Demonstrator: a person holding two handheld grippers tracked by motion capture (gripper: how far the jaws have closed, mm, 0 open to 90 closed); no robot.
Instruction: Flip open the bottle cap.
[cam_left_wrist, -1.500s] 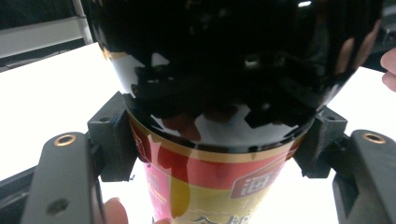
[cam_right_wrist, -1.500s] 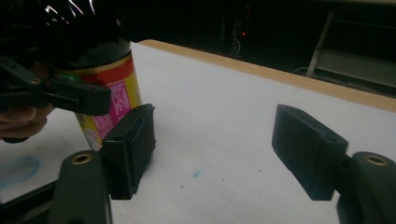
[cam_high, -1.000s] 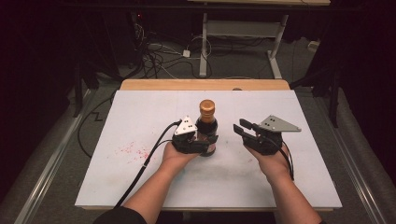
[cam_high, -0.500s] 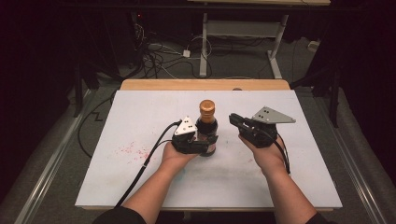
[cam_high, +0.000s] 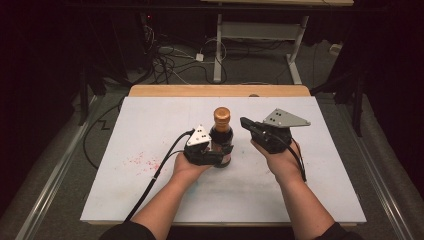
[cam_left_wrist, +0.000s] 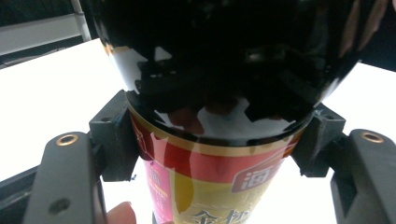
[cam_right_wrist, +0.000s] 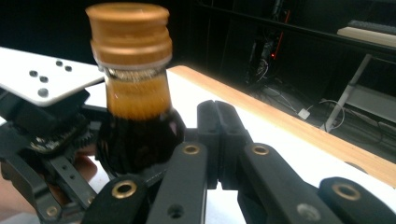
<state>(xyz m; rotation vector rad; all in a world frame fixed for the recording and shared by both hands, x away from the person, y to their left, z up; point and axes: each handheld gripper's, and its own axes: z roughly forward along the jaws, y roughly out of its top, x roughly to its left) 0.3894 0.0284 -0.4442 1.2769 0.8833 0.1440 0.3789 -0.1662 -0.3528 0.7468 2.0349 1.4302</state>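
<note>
Mid-table (cam_high: 150, 120), bottle (cam_high: 221, 131), w/ room all round

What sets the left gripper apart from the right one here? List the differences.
The left gripper is clamped on the dark bottle, its jaws pressing both sides at the label; the right gripper is shut on nothing, its pads meeting beside the bottle's neck. The left gripper sits low by the white table; the right gripper hangs higher, near the gold cap. Both are black, hand-held, and carry a grey plate.

The high view looks forward and down on the desk (cam_high: 150, 200); each tool camera sits very near, looking along its jaws; all three share the bottle (cam_high: 221, 137).
</note>
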